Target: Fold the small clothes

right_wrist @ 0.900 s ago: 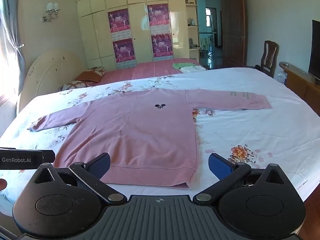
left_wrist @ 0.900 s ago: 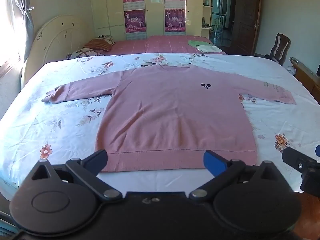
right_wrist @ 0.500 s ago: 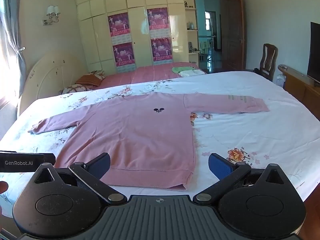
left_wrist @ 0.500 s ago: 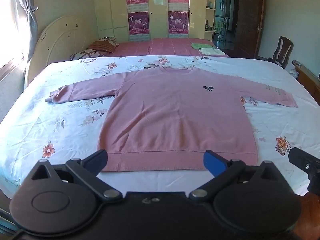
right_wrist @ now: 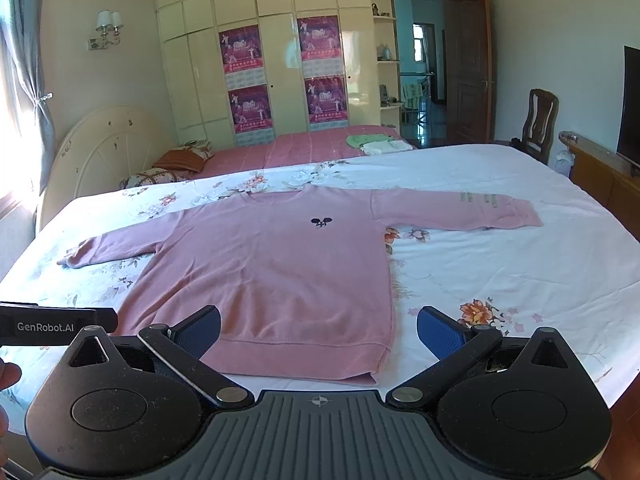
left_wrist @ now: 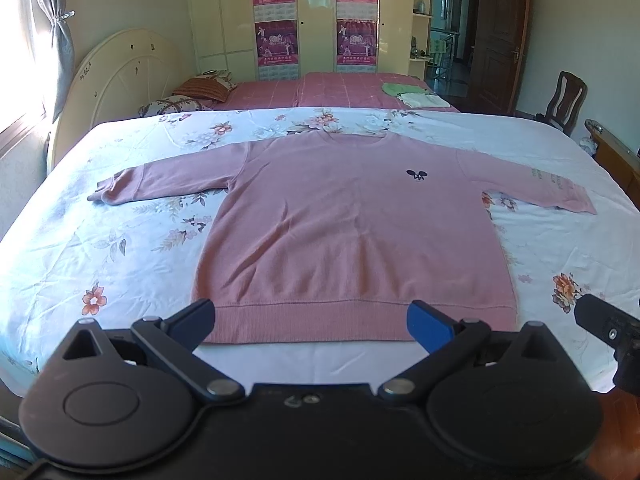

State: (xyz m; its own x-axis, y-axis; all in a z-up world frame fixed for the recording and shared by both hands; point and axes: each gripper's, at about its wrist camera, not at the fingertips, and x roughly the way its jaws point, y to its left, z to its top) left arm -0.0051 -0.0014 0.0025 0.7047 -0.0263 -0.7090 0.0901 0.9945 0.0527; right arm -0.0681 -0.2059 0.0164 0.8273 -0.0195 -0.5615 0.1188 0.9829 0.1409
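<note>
Both tongs are held spread wide with nothing between the blue pads: the left tongs (left_wrist: 312, 320) and the right tongs (right_wrist: 319, 330) hover over the near edge of the bed (left_wrist: 60, 248), which is covered by a white floral sheet. A pink long-sleeved knit sweatshirt (left_wrist: 352, 240) is laid flat, face up, across the middle of the bed, its ribbed hem (left_wrist: 320, 322) lying along the near edge just beyond the pads and its neckline turned toward the far edge. The body's long axis runs straight away from the tongs, while the two sleeves are stretched sideways toward the left and right edges. The left tongs are centred on the hem; the right tongs are set nearer the hem's right corner (right_wrist: 376, 364) and the right sleeve (right_wrist: 460, 210). The left sleeve (left_wrist: 160, 180) is judged the left tongs' nearer reach.
</note>
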